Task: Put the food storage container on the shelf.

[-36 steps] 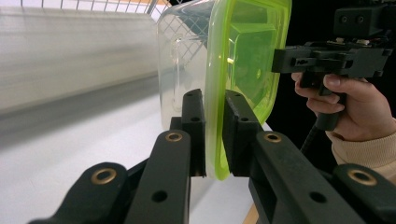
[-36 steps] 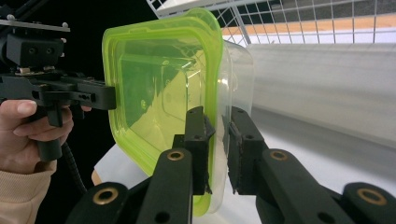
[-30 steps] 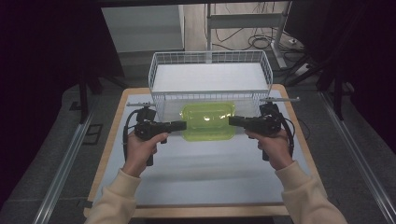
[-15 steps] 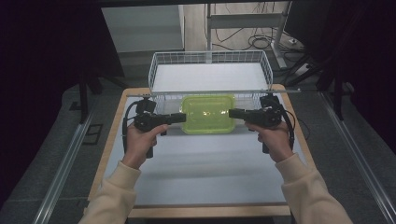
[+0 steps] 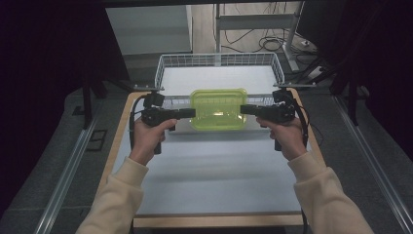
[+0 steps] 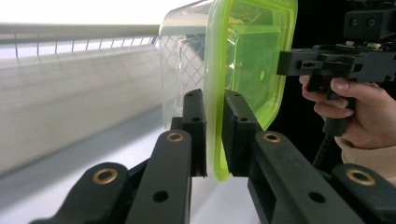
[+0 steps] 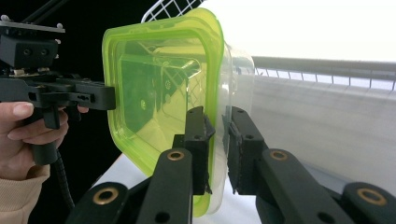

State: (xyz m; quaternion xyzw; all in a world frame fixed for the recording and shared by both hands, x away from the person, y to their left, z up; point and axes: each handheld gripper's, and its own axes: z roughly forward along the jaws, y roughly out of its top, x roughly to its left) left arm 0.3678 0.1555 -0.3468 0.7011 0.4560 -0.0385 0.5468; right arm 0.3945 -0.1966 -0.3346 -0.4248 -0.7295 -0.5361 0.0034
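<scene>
The box (image 5: 218, 109) — clear plastic tub under a lime-green lid — hangs in the air between the two grippers, at the near rim of the wire basket (image 5: 168, 66) at the table's (image 5: 204, 175) far end. The left gripper (image 5: 187, 113) pinches the lid's left edge; in the left gripper view its jaws are pressed onto the green rim (image 6: 214, 135) with the tub wall just beside one pad. The right gripper (image 5: 247, 109) does the same on the right edge, jaws clamped over rim and tub lip (image 7: 215, 140).

It looks empty, so light, and the plastic seems stiff enough to keep its shape when carried by two opposite edges. The surface is smooth and glossy — likely slippery, and a thin rim gives little to bite on. The safest hold is probably where the jaws sit now, at the middle of each short side, catching lid and tub lip together so the lid cannot pop off. Uneven lifting could tilt or twist it loose.
</scene>
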